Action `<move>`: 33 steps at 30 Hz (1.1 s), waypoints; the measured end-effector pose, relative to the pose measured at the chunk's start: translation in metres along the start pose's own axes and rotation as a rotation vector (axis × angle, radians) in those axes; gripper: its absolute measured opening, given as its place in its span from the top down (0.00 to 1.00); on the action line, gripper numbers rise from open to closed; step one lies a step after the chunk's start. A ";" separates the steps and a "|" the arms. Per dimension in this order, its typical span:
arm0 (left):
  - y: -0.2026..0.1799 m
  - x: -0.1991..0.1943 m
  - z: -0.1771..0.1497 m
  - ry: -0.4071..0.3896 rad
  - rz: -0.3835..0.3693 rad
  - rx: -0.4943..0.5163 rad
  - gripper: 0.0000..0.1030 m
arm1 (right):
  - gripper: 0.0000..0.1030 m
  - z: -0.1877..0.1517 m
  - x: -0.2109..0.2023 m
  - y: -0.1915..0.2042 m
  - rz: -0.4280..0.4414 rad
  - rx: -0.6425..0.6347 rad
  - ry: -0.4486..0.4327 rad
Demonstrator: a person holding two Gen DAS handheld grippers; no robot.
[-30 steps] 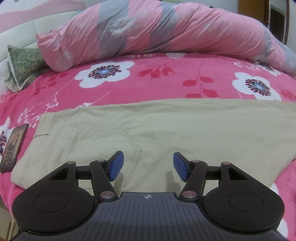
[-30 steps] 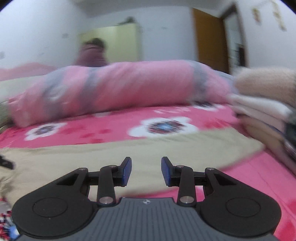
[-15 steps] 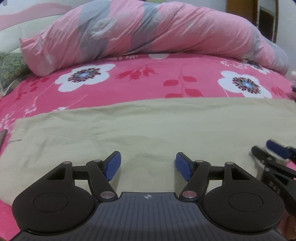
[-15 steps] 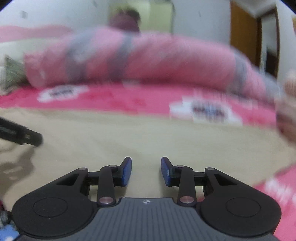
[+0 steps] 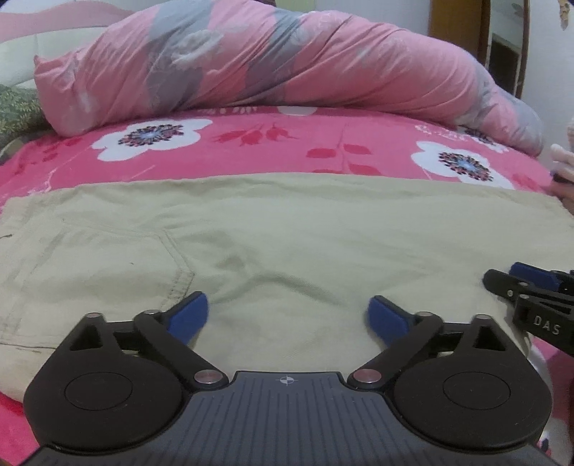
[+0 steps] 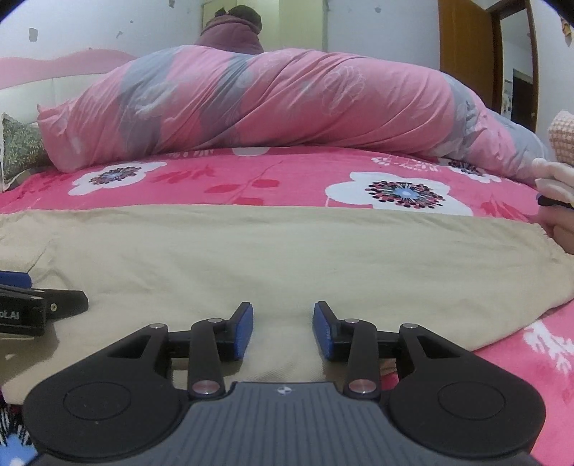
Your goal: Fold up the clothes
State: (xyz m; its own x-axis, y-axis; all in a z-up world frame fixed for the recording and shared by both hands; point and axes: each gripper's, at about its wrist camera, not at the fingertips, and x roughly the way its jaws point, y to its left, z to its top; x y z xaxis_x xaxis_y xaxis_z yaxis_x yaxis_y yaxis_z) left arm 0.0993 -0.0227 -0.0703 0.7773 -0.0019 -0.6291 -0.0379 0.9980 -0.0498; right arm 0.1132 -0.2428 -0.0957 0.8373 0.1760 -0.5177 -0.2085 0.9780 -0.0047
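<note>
Beige trousers (image 5: 287,233) lie flat across the pink floral bed, with a back pocket (image 5: 107,258) at the left. My left gripper (image 5: 287,308) hovers low over their near edge beside the pocket. Its jaws are opening wide, with only the flat cloth beneath them. My right gripper (image 6: 283,315) is low over the near edge of the trousers (image 6: 287,258) further right. Its jaws are opening slightly and nothing is pinched between them. Each gripper shows in the other's view: the right gripper (image 5: 520,283) at the right edge, the left gripper (image 6: 43,304) at the left edge.
A rolled pink and grey duvet (image 5: 269,61) lies along the far side of the floral bedsheet (image 5: 251,143). A green pillow (image 6: 21,150) sits far left. Pale folded clothes (image 6: 556,179) are piled at the right edge. A person (image 6: 233,32) sits beyond the duvet.
My left jaws have spread much wider, and that gripper has sunk closer to the trousers. My right gripper has swung across, dropped and now holds still over the cloth.
</note>
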 end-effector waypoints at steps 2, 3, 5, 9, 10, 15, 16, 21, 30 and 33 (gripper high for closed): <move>0.000 0.000 0.000 0.005 -0.009 -0.006 0.00 | 0.61 0.000 0.000 0.000 0.001 0.001 0.001; 0.001 -0.001 0.000 0.005 -0.013 -0.010 0.00 | 0.60 0.000 0.000 -0.001 0.002 0.003 0.001; 0.002 -0.002 -0.001 0.005 -0.020 -0.018 0.00 | 0.60 0.000 0.000 -0.002 0.004 0.007 0.002; 0.004 -0.003 -0.001 0.002 -0.029 -0.031 0.00 | 0.59 0.000 0.000 -0.002 -0.001 0.006 0.002; 0.004 -0.003 -0.001 -0.001 -0.029 -0.031 0.00 | 0.59 0.000 0.000 -0.001 -0.003 0.003 0.002; 0.003 -0.002 -0.006 -0.023 -0.024 -0.026 0.00 | 0.41 0.000 0.001 0.001 -0.045 -0.012 0.007; 0.003 -0.002 -0.007 -0.027 -0.022 -0.026 0.00 | 0.36 0.000 0.001 0.001 -0.053 -0.008 0.010; 0.002 -0.002 -0.009 -0.041 -0.014 -0.020 0.00 | 0.11 0.001 0.000 0.000 -0.037 -0.009 0.021; 0.002 -0.002 -0.010 -0.048 -0.013 -0.022 0.00 | 0.00 0.000 -0.002 0.000 -0.017 -0.005 0.024; 0.002 -0.002 -0.010 -0.051 -0.013 -0.023 0.00 | 0.00 -0.001 -0.002 0.000 -0.014 0.001 0.024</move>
State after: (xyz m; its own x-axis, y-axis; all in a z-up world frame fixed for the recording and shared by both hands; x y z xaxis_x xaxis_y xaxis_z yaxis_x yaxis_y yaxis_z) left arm 0.0914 -0.0214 -0.0773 0.8086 -0.0111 -0.5882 -0.0413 0.9963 -0.0756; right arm 0.1109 -0.2437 -0.0952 0.8280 0.1591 -0.5376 -0.1960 0.9805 -0.0116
